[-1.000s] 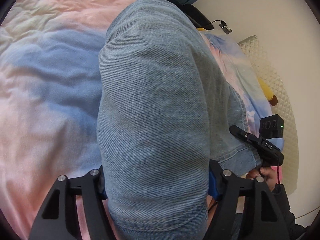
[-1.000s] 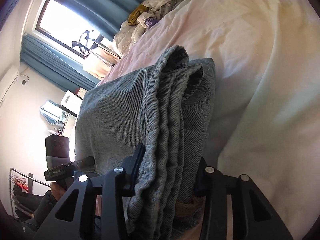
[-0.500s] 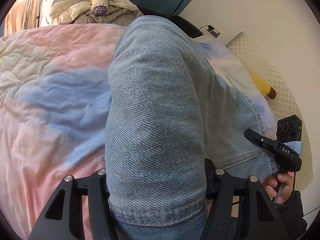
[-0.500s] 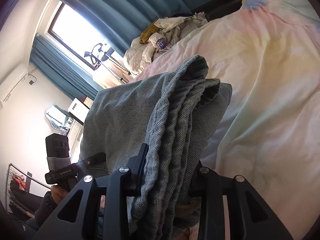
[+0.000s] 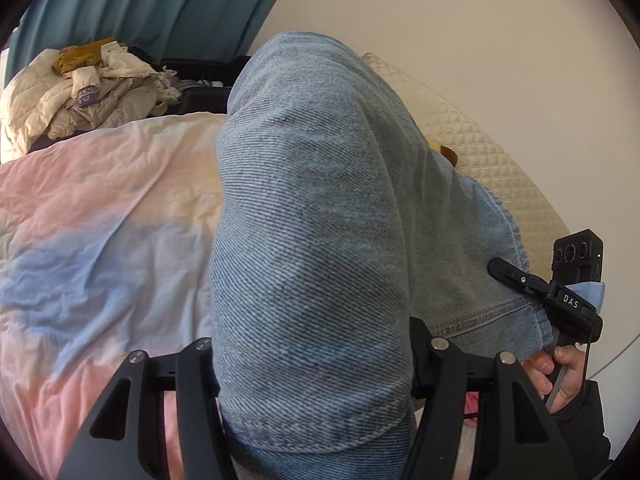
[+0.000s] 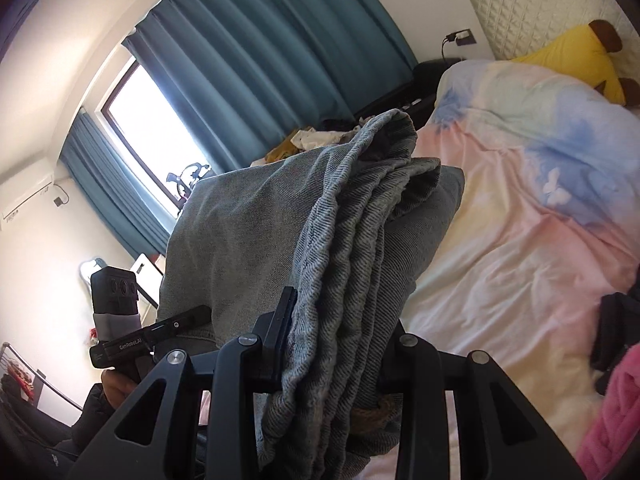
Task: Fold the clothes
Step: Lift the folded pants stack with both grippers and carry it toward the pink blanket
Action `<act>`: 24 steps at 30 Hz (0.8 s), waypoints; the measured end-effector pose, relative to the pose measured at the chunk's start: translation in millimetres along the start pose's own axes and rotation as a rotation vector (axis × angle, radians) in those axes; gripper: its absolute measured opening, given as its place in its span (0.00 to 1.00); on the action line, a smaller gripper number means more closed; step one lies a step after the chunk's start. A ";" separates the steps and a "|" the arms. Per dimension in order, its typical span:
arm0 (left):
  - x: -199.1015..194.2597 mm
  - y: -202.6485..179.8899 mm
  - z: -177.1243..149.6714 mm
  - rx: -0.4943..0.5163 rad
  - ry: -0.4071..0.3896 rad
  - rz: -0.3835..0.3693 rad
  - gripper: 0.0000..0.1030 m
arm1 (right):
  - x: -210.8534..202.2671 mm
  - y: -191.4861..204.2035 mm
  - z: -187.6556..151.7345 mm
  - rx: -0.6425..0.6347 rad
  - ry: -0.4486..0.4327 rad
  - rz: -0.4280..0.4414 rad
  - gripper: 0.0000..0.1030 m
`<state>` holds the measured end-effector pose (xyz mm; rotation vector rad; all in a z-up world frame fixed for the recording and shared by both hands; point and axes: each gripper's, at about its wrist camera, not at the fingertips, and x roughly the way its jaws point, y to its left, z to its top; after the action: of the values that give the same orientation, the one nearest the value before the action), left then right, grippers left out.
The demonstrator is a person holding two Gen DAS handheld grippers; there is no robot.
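A pair of folded light-blue jeans (image 5: 320, 220) is held up above the bed between both grippers. My left gripper (image 5: 312, 360) is shut on one end of the fold, and the denim fills the middle of the left wrist view. My right gripper (image 6: 332, 332) is shut on the stacked layers at the other end of the jeans (image 6: 352, 240). The right gripper (image 5: 560, 300) also shows at the right edge of the left wrist view, and the left gripper (image 6: 160, 332) shows at the lower left of the right wrist view.
The bed has a pink, blue and cream duvet (image 5: 100, 220). A heap of cream and mustard clothes (image 5: 80, 92) lies at its far end. A quilted pillow (image 6: 532, 8) and a yellow plush toy (image 6: 572, 56) sit by the wall. Pink and black clothes (image 6: 616, 380) lie at the right.
Both grippers have lifted and tilted upward with the jeans. The curtains, window and wall have come into view and the bed has dropped lower in both views.
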<state>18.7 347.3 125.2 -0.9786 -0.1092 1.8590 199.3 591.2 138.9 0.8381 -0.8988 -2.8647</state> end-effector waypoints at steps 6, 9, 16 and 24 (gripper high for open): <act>36.2 -67.3 -9.9 0.060 0.079 -0.137 0.59 | -105.4 -27.3 -22.7 0.053 -0.074 -0.141 0.30; 62.3 -103.4 -19.6 0.094 0.133 -0.194 0.59 | -151.3 -37.1 -42.4 0.080 -0.113 -0.225 0.30; 127.8 -181.4 -71.9 0.181 0.305 -0.325 0.59 | -250.0 -71.8 -114.8 0.195 -0.190 -0.419 0.30; 183.0 -249.9 -170.3 0.287 0.561 -0.397 0.59 | -336.5 -112.9 -228.6 0.430 -0.202 -0.566 0.30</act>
<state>279.8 562.8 23.4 -1.1416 0.2763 1.1541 616.6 625.4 84.7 0.9769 -1.5680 -3.3311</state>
